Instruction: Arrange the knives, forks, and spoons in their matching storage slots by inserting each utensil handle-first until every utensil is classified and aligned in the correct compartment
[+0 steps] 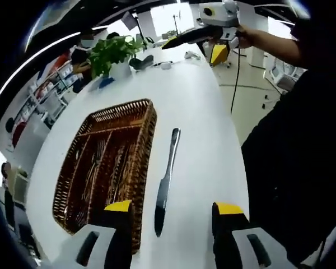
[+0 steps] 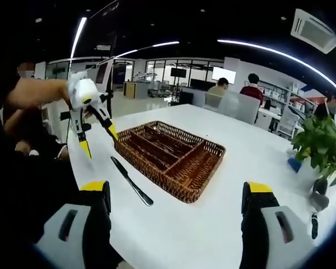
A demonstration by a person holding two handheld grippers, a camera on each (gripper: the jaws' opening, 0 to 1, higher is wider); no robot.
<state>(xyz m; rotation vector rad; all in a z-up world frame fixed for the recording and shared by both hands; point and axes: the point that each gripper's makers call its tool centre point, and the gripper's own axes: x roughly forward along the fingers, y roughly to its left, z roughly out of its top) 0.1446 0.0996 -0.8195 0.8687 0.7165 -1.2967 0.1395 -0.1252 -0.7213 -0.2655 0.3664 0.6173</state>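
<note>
Plainly lay flat on the white table (image 1: 207,112): a knife (image 1: 166,182), just beside the long side of the wicker tray (image 1: 143,162), not touching it, near the table's edge. Held utensils in its slots, too blurred to sort. Hovered over the knife with jaws wide apart and empty: left gripper (image 1: 173,216). Likewise spread and empty, raised well above the table: right gripper (image 2: 176,193)
</note>
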